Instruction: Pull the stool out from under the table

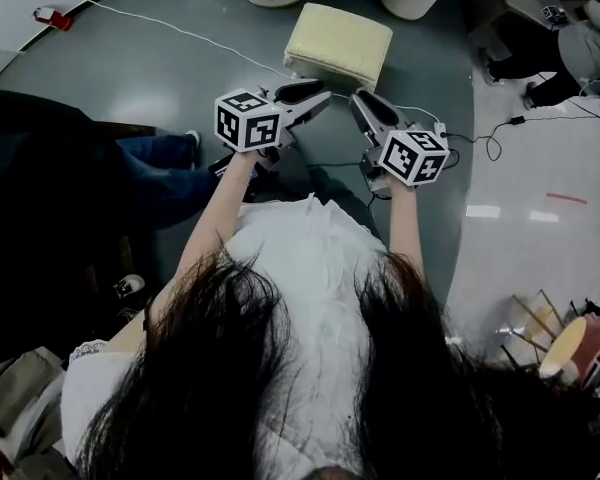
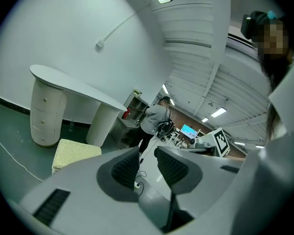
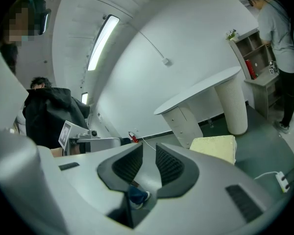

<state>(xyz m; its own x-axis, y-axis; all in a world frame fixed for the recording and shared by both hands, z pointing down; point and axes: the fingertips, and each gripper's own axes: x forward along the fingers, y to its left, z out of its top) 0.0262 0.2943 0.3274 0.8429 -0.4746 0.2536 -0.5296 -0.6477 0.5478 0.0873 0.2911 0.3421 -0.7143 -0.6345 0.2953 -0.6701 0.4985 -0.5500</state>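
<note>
On the grey-green floor [image 1: 180, 88], the pale-yellow cushioned square stool [image 1: 338, 43] stands out in front of the white worktop [image 2: 73, 84], its legs hidden. Just short of it, left gripper [image 1: 315, 93] and right gripper [image 1: 363, 103]: jaws narrowly apart, gripping nothing.

Left tool [image 1: 323, 93] and right tool [image 1: 359, 99] held forward side by side, jaws slightly apart, empty.

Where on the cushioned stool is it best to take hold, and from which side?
Probably the near edge of the stool cushion, from the person's side: that straight edge faces the left gripper and the right gripper, one toward each corner. Both need wider jaws first.
</note>
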